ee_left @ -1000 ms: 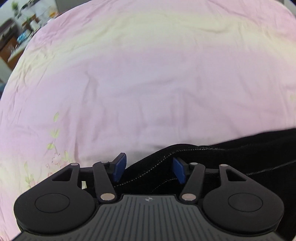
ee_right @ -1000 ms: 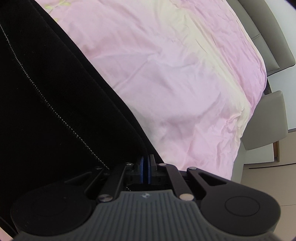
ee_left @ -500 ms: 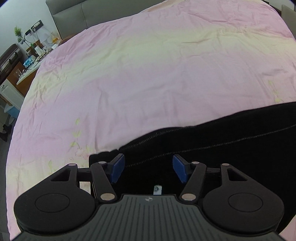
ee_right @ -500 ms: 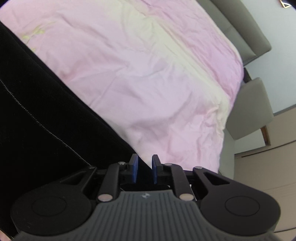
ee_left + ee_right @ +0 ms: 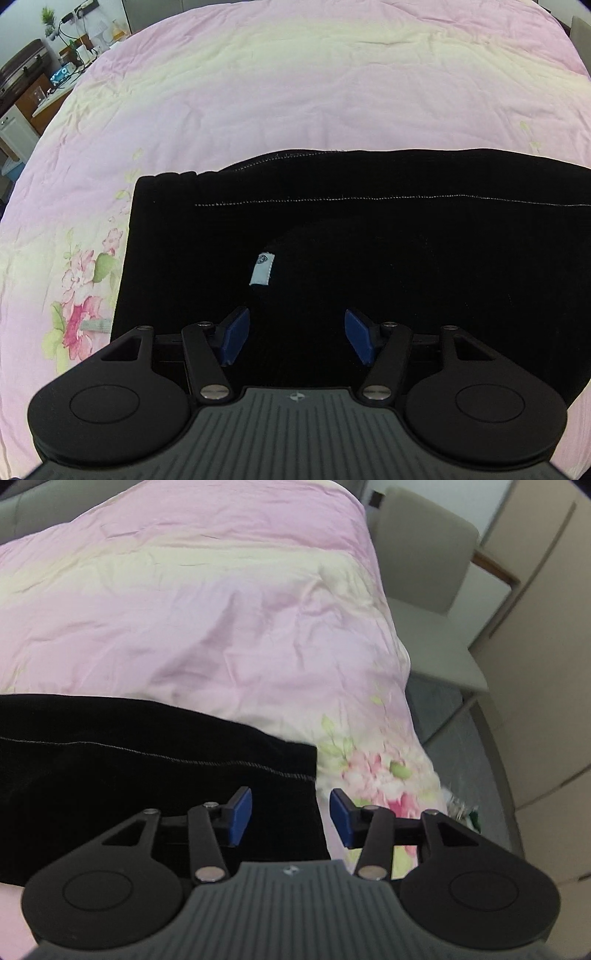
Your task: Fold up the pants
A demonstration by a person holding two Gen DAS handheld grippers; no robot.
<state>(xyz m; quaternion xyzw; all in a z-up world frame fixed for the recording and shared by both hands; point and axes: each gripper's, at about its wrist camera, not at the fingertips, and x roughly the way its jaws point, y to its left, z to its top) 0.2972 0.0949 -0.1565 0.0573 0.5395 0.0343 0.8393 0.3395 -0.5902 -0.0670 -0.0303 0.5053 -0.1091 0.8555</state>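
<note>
Black pants (image 5: 369,236) lie flat on the pink bed cover, with a pale stitched seam running across and a small white label (image 5: 261,271) near the waistband end. My left gripper (image 5: 295,338) hovers open above that waistband end, nothing between its blue pads. In the right wrist view the leg end of the pants (image 5: 147,760) lies on the cover, its hem edge under the gripper. My right gripper (image 5: 291,818) is raised above that hem; its jaws are opening and the pads press on nothing.
The pink floral bed cover (image 5: 295,92) spreads far beyond the pants. A grey chair (image 5: 436,565) and pale cupboards (image 5: 546,664) stand past the bed's right edge. A desk with clutter and a plant (image 5: 55,62) is at the far left.
My right gripper let go of the pants edge, opened, rolled and lifted away. The left gripper stayed open and drew back, so more of the waistband and the label now show.
</note>
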